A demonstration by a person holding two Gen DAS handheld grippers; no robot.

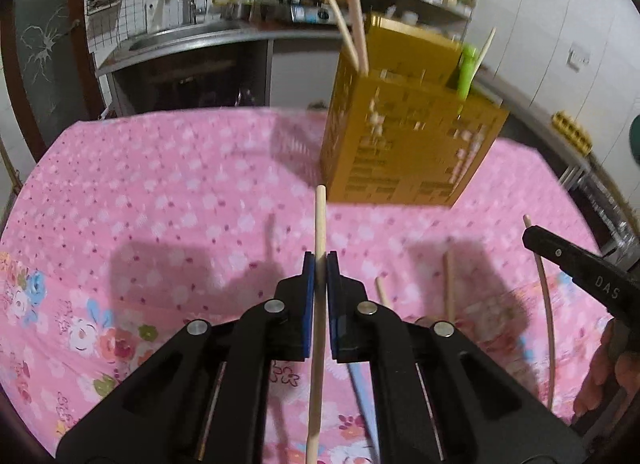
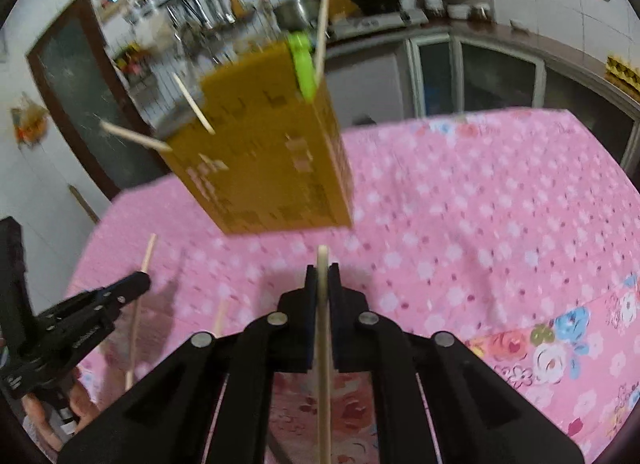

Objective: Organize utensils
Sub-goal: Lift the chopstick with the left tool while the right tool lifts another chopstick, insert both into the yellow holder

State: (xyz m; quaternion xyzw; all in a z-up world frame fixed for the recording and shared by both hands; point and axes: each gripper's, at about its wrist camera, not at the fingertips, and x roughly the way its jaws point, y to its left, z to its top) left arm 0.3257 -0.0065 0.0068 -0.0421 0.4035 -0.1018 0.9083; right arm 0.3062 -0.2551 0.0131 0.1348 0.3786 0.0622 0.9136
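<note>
Each tool is clenched on a wooden chopstick: the left tool (image 1: 320, 260) grips one chopstick (image 1: 319, 304) near its top, the right tool (image 2: 322, 272) another (image 2: 323, 344). Both hang before the yellow perforated utensil holder (image 1: 404, 136) on the table (image 1: 160, 204). Thin sticks could pivot or slip; the holder's crowded rim may deflect them. There is open cloth all around, and loose chopsticks (image 1: 450, 284) lie beneath.
</note>
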